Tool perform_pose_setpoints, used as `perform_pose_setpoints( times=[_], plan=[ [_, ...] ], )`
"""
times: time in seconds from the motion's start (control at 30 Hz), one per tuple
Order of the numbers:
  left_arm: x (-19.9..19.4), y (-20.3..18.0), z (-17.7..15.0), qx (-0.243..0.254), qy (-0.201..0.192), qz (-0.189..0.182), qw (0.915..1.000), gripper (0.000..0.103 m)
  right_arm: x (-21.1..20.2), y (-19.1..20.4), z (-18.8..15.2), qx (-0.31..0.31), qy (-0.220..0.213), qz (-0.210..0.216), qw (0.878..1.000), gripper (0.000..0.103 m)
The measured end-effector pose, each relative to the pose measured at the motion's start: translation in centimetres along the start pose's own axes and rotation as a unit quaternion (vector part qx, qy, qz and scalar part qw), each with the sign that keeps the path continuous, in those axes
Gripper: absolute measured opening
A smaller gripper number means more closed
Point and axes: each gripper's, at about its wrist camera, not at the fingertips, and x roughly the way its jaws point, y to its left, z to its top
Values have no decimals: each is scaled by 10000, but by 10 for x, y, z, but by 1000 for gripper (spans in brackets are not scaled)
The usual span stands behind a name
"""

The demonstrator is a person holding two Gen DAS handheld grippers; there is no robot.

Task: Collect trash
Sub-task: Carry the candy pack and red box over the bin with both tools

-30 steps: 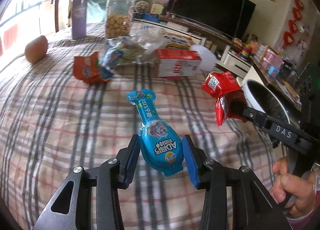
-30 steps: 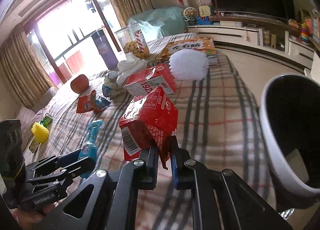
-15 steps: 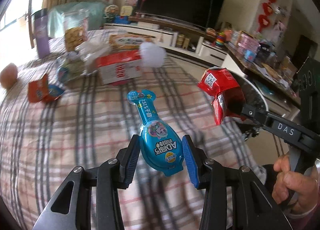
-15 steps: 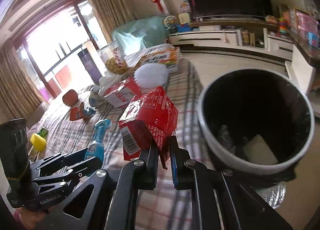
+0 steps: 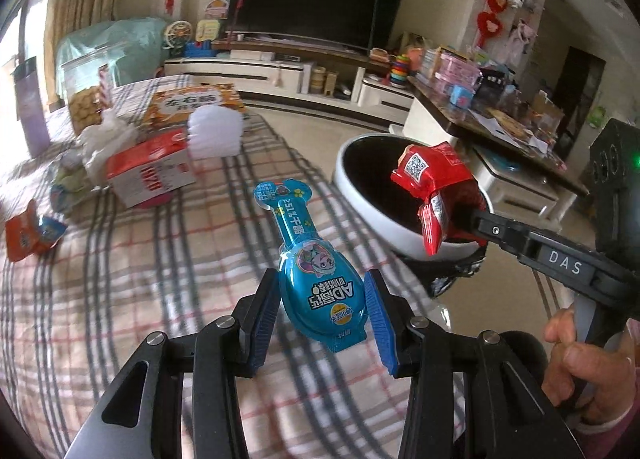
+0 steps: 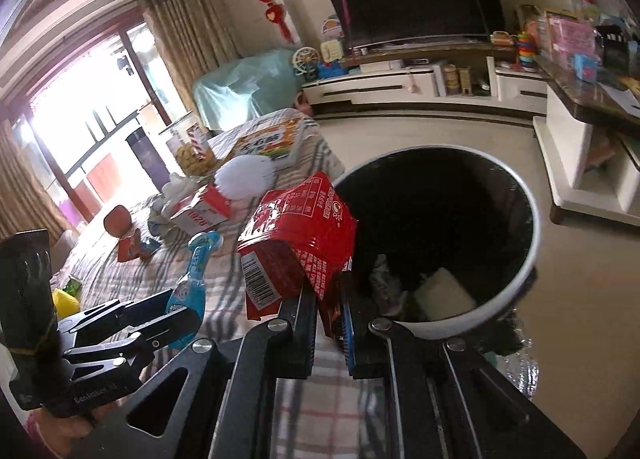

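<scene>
1. my left gripper (image 5: 322,305) is partly open, its blue pads clamped on the sides of a blue snack packet (image 5: 316,279); the packet's narrow neck sticks out ahead of the fingers, above the plaid cloth (image 5: 120,299).
2. my right gripper (image 6: 330,319) is pinched fully closed on the lower edge of a red wrapper (image 6: 296,243), which stands up crumpled from the pads.
3. seen from my left side, the red wrapper hangs over the mouth of the white bin (image 5: 360,199), which sits on the floor just beside the cloth's edge.
4. the bin's inside is dark; i make out a pale block (image 6: 444,293) and some crumpled bits at the bottom, but not what they are.
5. my right hand (image 5: 588,363) is cut off by the frame edge.
6. the blue packet is glossy, egg-shaped at the gripped end, with a cartoon figure and print; the red wrapper shows a barcode and a qr code.
7. on the cloth lie a red-and-white carton (image 5: 152,175), an orange wrapper (image 5: 24,229) and a cookie jar (image 5: 86,99).
</scene>
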Motion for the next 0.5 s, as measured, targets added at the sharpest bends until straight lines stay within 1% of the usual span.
perform_pose_setpoints(
  times=[0.3,0.5],
  plan=[
    [23,-17,18,251,43,-149,9996,41,-10,-27,6,130,-76,-247,9996,10],
    [38,-26,29,309,62,-241,9992,41,-10,-45,10,258,-35,-421,9988,10]
  ],
)
